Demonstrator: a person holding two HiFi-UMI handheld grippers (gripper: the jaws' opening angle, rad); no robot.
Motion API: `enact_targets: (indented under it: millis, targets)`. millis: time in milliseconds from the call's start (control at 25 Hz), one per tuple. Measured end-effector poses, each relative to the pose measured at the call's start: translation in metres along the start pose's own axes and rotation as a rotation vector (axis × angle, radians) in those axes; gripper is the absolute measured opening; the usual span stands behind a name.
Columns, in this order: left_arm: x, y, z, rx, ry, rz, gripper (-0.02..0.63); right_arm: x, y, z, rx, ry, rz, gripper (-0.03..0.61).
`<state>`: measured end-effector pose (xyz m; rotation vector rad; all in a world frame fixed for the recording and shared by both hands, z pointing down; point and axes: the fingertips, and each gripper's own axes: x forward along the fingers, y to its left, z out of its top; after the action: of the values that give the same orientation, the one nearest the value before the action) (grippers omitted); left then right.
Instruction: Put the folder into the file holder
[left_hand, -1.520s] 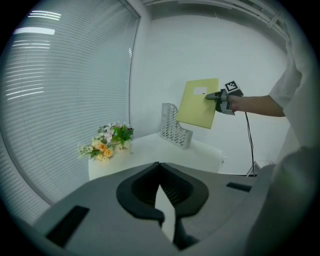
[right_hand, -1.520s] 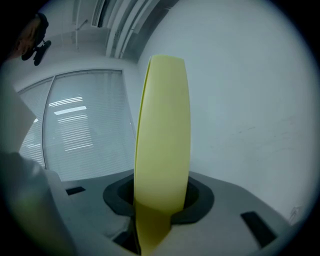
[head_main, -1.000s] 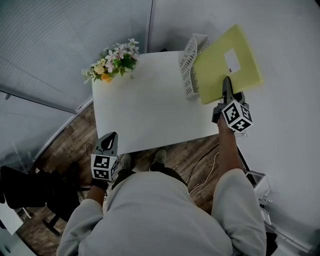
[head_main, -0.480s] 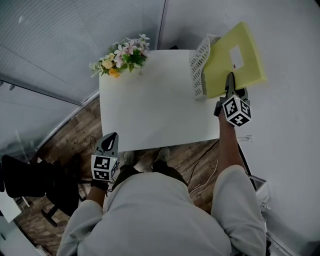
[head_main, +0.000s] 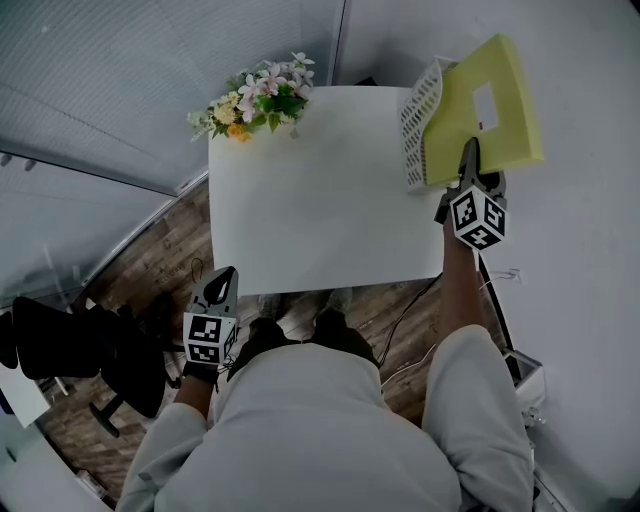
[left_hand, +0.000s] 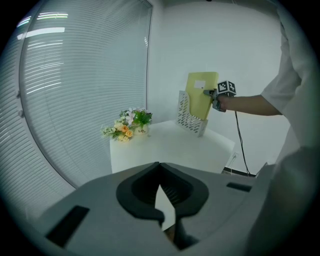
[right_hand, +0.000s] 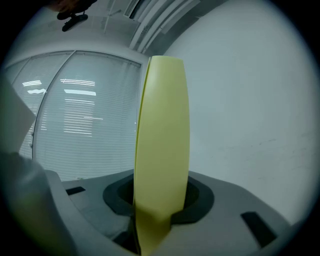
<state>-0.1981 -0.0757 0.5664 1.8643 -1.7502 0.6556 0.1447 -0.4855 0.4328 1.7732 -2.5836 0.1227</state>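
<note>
Right hand-held gripper (head_main: 468, 162): pinches the lower edge of the yellow folder (head_main: 497, 95), upright at the upper right of the head view. Hangs right at the top of the white mesh file holder (head_main: 420, 115); impossible to tell whether a corner is inside yet.

Likely trouble: catching a folder corner on the mesh wall. Pushing sideways could tip the light holder or slide it off, given its perch at the right corner of the white surface (head_main: 320, 200). Gripped by one edge only, so may swing or slip.

Left hand-held gripper (head_main: 216, 288): pressed together, empty, at lower left off the surface.

Flower bouquet (head_main: 258, 100) at upper left, well apart. Nothing else in the folder's path.
</note>
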Motion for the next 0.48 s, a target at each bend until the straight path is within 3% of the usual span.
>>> enact_targets:
  millis: [480]
  targets:
    - [0.006, -0.006, -0.014, 0.002, 0.059, 0.003, 0.008, 0.008, 0.000, -0.039, -0.013, 0.005, 0.010, 0.146]
